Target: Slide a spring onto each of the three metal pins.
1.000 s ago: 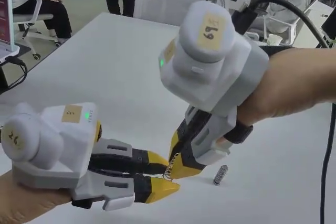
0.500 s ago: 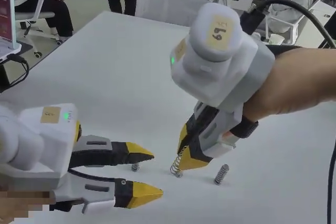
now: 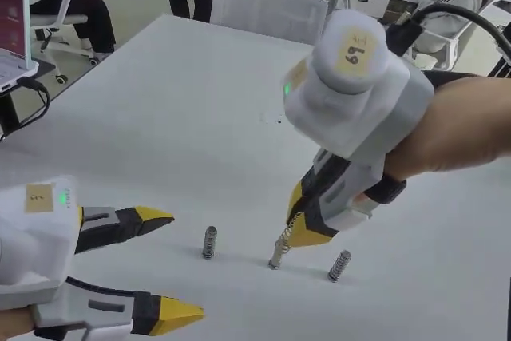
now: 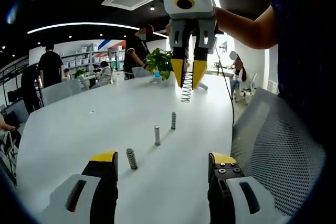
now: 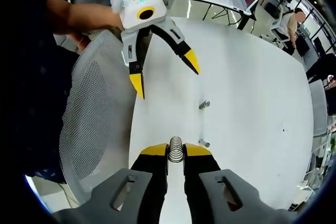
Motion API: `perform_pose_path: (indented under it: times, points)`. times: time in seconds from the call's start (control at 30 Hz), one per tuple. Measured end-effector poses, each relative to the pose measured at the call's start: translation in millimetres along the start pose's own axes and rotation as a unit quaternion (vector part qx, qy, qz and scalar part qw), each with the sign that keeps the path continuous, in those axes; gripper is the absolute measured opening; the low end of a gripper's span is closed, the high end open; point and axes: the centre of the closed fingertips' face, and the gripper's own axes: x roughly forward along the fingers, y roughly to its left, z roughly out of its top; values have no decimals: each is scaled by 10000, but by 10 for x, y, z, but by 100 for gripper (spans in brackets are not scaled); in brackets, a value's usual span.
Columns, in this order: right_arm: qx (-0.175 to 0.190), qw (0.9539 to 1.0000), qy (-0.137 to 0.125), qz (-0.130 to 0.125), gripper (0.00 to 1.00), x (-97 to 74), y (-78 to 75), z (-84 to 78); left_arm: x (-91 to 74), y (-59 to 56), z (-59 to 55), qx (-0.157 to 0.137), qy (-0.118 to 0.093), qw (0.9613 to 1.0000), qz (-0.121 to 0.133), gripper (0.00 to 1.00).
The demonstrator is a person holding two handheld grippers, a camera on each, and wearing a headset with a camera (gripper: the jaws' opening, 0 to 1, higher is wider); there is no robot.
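table (image 3: 144, 117) | left spring (image 3: 209, 242), middle pin (image 3: 275, 261), right spring (image 3: 338, 265) in row | third spring (image 5: 176, 149) in right hand-held gripper (image 3: 297, 235) above middle pin

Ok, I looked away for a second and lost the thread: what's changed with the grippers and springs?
The left gripper has opened wide and drawn back from the right gripper, toward the person. Unchanged: the right gripper stays shut on the spring by the bare middle pin, and the two outer pins, one and the other, keep their springs.
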Motion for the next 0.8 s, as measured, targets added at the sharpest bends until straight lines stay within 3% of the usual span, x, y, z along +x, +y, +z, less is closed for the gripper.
perform_pose_path:
  times: [0.23, 0.4, 0.6, 0.8]
  points:
    - [113, 9998, 67, -146, 8, -15, -136, -99, -3, 83, -146, 16, 139, 9997, 198, 73]
    - [263, 9995, 51, -188, 8, -13, -219, -164, 11, 126, -224, -62, 116, 9994, 306, 76]
    - [426, 9985, 125, -318, 8, 76, -382, -291, 48, 202, -368, -256, 90, 9989, 391, 78]
    - [645, 9973, 185, -291, 8, 168, -491, -407, 50, 242, -456, -422, 111, 9982, 417, 77]
